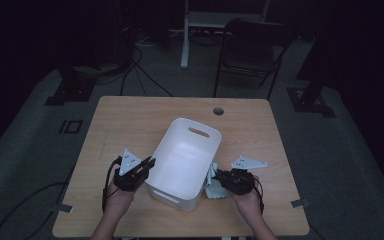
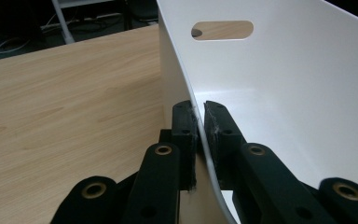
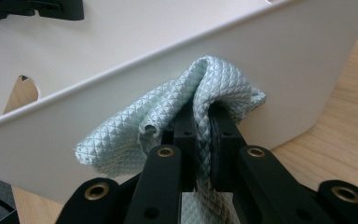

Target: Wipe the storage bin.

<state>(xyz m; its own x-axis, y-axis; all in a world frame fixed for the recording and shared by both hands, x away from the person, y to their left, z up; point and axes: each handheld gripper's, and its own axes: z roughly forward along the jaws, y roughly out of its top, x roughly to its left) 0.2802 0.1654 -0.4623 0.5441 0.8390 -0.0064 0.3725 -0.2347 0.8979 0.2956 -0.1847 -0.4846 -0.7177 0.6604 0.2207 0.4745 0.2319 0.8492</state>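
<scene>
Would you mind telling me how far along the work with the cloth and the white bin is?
Done: left gripper clamps the white bin by its wall; right gripper has pinched the pale blue cloth. In hand: cloth held outside the bin. Left, probably: getting it inside.

high view: fixed above the near edge of the table (image 1: 130, 120), facing forward and down; it stands well back and takes in the whole tabletop, the floor and a chair (image 1: 250, 50) at the far side.
left gripper view: rides on the left gripper (image 2: 199, 126), looking along its jaws toward the far end of the white bin (image 2: 279, 84); very near, with the bin's left wall between the jaws.
right gripper view: rides on the right gripper (image 3: 204, 130), looking leftward at the bin's right outer wall (image 3: 121, 116); very near, with a pale blue cloth (image 3: 168, 116) in front.
shared: all three see the white bin (image 1: 185, 160) and the tabletop; the right gripper view also catches the left gripper (image 3: 51, 8) at the far rim.
</scene>
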